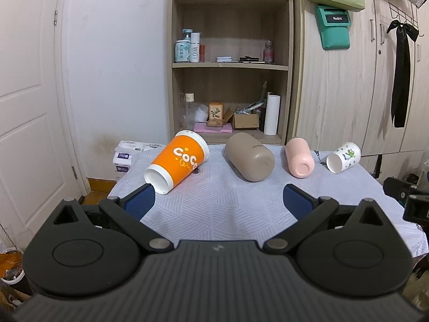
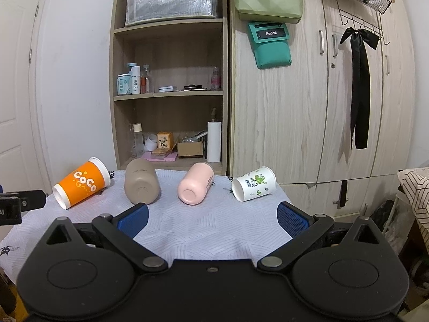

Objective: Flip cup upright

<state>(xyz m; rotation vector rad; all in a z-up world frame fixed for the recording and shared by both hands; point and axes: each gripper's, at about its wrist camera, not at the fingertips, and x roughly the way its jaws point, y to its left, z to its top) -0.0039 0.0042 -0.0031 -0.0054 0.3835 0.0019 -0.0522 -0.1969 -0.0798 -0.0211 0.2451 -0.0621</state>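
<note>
Left gripper (image 1: 218, 201): jaws spread wide, empty, near the orange cup.
Right gripper (image 2: 211, 220): jaws spread wide, empty.
Cups: orange "CoCo" cup (image 1: 178, 165), taupe tumbler (image 1: 249, 159), pink tumbler (image 1: 299, 161), white floral cup (image 1: 343, 157) lie sideways in a row on the tablecloth (image 1: 228, 201).
</note>
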